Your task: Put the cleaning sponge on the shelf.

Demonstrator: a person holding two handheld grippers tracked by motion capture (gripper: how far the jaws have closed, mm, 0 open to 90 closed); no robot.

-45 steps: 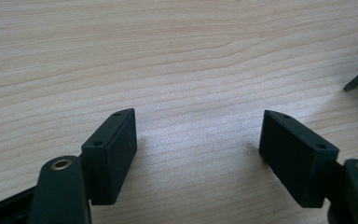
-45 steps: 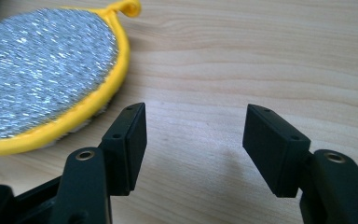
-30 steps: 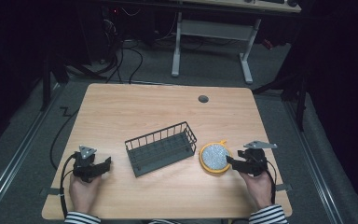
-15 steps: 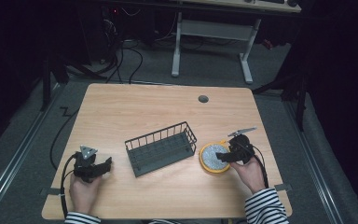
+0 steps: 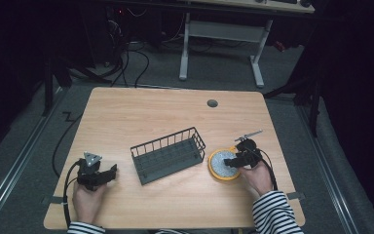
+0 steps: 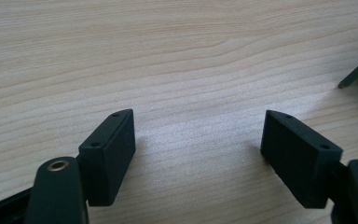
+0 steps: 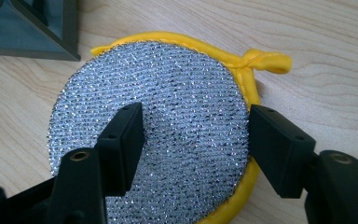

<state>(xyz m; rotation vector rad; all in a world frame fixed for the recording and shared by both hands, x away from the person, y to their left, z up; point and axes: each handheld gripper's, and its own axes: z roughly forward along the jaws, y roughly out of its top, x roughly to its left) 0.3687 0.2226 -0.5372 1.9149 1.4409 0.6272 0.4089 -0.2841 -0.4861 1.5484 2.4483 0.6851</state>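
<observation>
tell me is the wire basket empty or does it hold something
Empty: the wire basket shows only bare floor between its walls; the round scouring pad lies beside it on the table.

No text, label, brand, number or sign can be read anywhere in these pictures.
</observation>
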